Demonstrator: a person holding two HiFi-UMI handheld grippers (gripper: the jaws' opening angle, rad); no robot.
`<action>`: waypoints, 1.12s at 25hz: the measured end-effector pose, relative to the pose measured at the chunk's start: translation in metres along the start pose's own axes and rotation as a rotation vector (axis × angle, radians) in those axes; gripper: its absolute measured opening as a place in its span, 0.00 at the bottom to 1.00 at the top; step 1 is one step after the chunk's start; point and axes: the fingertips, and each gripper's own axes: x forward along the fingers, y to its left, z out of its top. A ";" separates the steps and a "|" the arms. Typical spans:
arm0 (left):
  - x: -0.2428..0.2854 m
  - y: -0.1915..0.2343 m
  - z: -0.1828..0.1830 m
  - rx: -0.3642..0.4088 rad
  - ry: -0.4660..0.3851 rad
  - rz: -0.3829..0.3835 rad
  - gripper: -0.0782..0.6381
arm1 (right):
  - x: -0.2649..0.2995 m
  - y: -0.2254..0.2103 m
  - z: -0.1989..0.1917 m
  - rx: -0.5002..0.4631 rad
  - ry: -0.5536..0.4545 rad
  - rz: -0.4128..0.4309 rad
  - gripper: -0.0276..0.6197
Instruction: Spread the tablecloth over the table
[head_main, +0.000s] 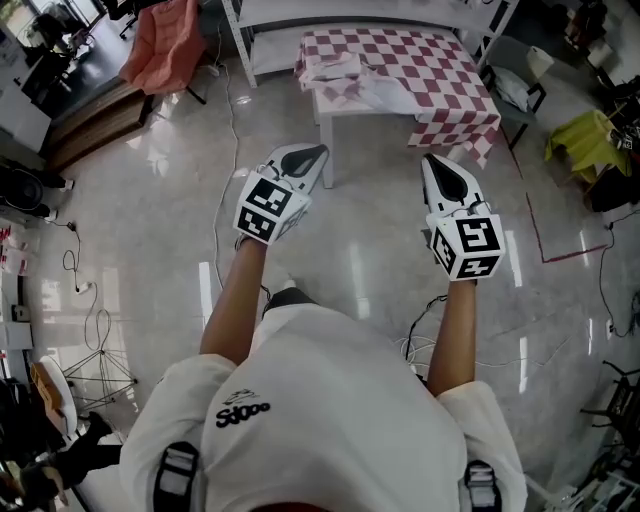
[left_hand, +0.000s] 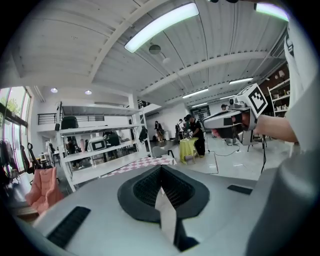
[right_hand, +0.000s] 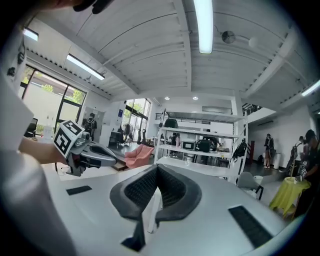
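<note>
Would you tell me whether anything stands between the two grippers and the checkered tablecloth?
Nothing visible does. Only bare glossy floor lies between the left gripper, the right gripper and the red-and-white checkered tablecloth, bunched partly across the small white table.

Rumpled checked cloth tablecloth (head_main: 440, 70); matt white table (head_main: 325, 150) legs; glossy, smooth floor (head_main: 150, 200)

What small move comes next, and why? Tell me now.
Probably walk forward to the table. The left gripper and right gripper are both shut and empty, held over the floor short of the table, while the cloth lies partly bunched on top, so it looks out of reach from here.
</note>
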 end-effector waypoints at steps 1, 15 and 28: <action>0.001 -0.001 0.000 -0.001 0.000 0.002 0.15 | -0.001 -0.002 -0.001 0.005 -0.004 -0.003 0.08; 0.057 0.058 -0.015 0.003 -0.004 -0.024 0.15 | 0.063 -0.032 -0.029 0.053 0.030 -0.054 0.08; 0.169 0.204 -0.016 -0.005 -0.011 -0.110 0.15 | 0.224 -0.087 -0.018 0.081 0.051 -0.126 0.08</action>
